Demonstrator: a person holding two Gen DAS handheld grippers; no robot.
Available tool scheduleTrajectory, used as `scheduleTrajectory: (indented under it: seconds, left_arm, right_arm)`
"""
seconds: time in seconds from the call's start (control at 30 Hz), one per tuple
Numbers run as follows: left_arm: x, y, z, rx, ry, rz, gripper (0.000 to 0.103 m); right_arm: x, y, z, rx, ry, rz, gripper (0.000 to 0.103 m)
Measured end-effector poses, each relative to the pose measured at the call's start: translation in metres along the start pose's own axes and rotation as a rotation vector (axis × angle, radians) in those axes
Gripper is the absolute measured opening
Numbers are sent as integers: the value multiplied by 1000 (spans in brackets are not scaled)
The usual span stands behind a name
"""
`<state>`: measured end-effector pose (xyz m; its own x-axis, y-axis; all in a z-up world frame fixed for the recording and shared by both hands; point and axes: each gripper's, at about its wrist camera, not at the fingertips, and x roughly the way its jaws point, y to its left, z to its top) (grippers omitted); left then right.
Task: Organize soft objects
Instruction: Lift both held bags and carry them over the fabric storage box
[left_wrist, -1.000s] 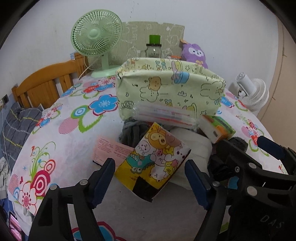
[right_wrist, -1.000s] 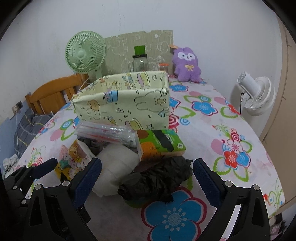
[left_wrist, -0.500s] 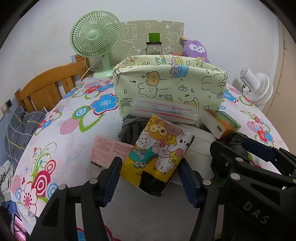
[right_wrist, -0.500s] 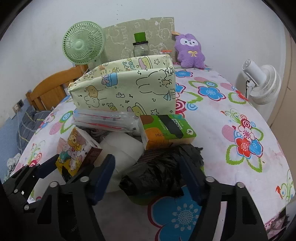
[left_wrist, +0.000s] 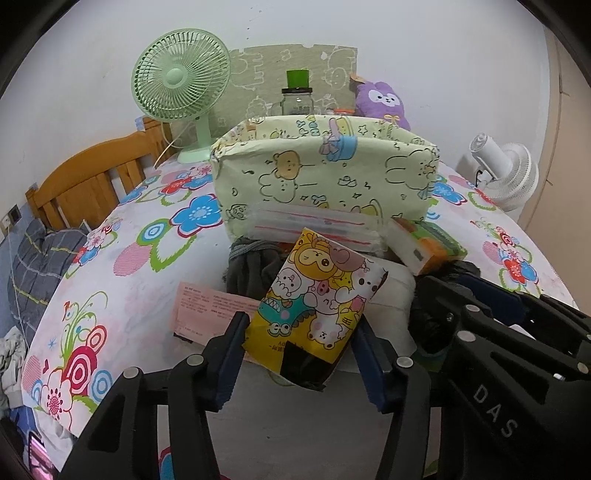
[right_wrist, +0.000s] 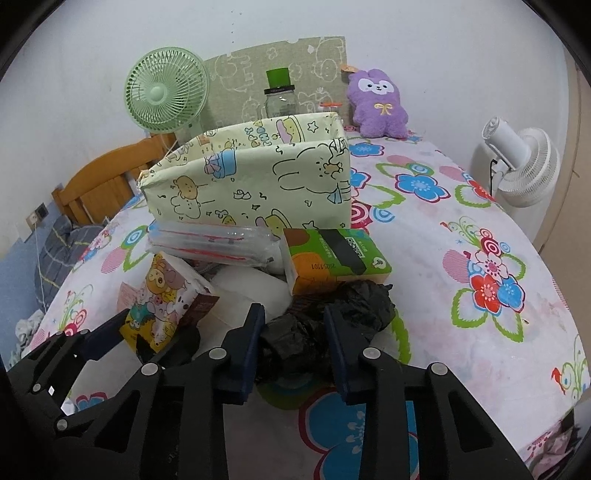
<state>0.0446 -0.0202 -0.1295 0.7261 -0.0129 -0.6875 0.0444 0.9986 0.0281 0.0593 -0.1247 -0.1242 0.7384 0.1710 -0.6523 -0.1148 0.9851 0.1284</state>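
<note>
Left gripper (left_wrist: 300, 338): black frame, blue pads, jaws have just been closing; both pads now press the sides of the cartoon tissue pack (left_wrist: 316, 302), a glossy yellow soft pack printed with animal faces, tilted up off the pile. Clenched on it.

Right gripper (right_wrist: 293, 341): same build, jaws also just been closing, pads squeezing the crumpled black plastic bag (right_wrist: 325, 321), thin, wrinkled, shiny film, bunched into a lump. Bag sits on the floral tablecloth (right_wrist: 480, 229), white fabric with big red, blue and green flower prints.

Just behind the grippers: a white soft roll or bundle (right_wrist: 255, 288), smooth, probably wrapped tissue, hard to tell. Left of it a grey knitted cloth (left_wrist: 251, 262), rumpled, and a flat pink paper slip (left_wrist: 207, 308) lying on the cloth.

Next back: orange-green tissue box (right_wrist: 332, 254), rectangular card carton with a black strip on top, touching the bag's far edge. Beside it a clear plastic packet (right_wrist: 214, 240), long, flat, red-striped, resting across the pile.

Behind those, a fabric storage box (right_wrist: 258, 181), pale yellow-green, cartoon bunnies and bears, soft-walled, open top, upright.

Far edge of table: green desk fan (right_wrist: 164, 96) with round wire grille, glass jar (right_wrist: 280, 99) with green lid, purple plush toy (right_wrist: 378, 103) leaning by the wall. White fan (right_wrist: 521, 162) stands off the table at right; wooden headboard (left_wrist: 85, 181) at left.
</note>
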Motion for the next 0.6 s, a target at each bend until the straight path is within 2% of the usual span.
scheduleTrajectory:
  seconds: [0.6]
  left_arm:
    - [-25,-7,14,-1,-50,-36,57]
  right_arm:
    - [-30,6,15,-5,-71,5,34]
